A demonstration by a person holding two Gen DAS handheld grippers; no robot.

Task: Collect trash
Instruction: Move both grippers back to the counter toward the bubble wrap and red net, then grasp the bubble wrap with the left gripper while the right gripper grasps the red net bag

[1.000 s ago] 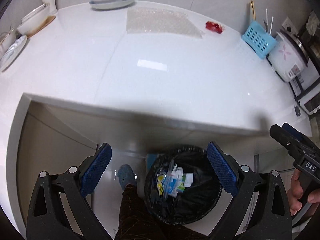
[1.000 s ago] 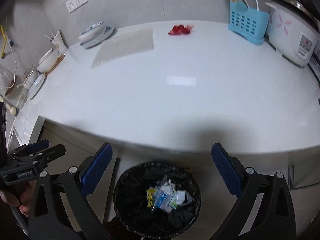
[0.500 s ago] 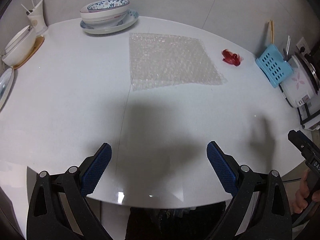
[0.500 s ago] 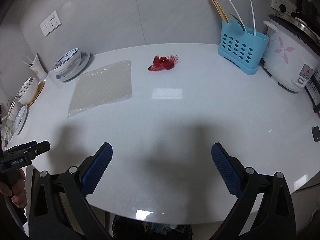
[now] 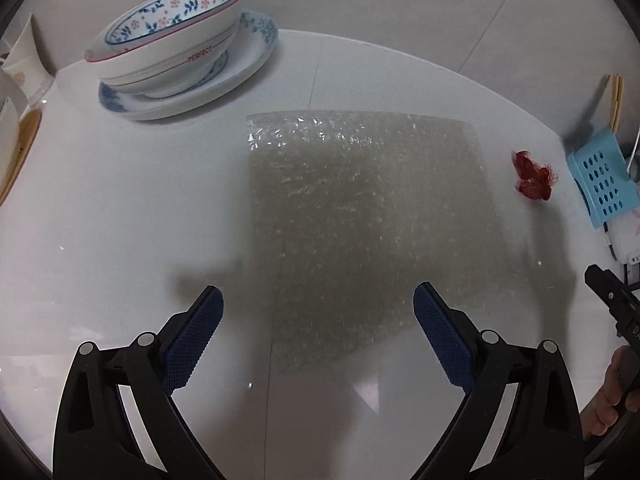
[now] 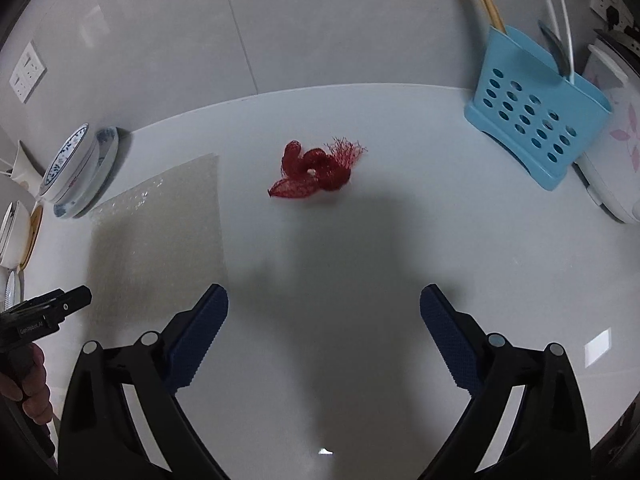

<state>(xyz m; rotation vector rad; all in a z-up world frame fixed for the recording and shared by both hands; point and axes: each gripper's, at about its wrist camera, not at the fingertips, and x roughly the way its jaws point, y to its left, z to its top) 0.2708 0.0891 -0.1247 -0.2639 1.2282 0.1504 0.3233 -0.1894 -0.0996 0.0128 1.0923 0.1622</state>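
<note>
A clear sheet of bubble wrap (image 5: 360, 216) lies flat on the white counter (image 5: 120, 220). My left gripper (image 5: 318, 316) is open and empty, its fingers spread just above the sheet's near edge. A crumpled red mesh net (image 6: 314, 170) lies on the counter to the right of the sheet; it also shows in the left wrist view (image 5: 534, 180). My right gripper (image 6: 324, 312) is open and empty, some way in front of the net. The bubble wrap shows at the left of the right wrist view (image 6: 160, 216).
A floral bowl on a plate (image 5: 172, 48) stands at the back left, with more dishes (image 6: 16, 224) at the far left. A blue utensil holder (image 6: 532, 132) and a white rice cooker (image 6: 616, 152) stand at the right. A tiled wall with a socket (image 6: 28, 72) rises behind the counter.
Both grippers have risen from above the trash bin under the counter and moved forward over the counter. The left one now hovers at the bubble wrap, the right one faces the red net.
</note>
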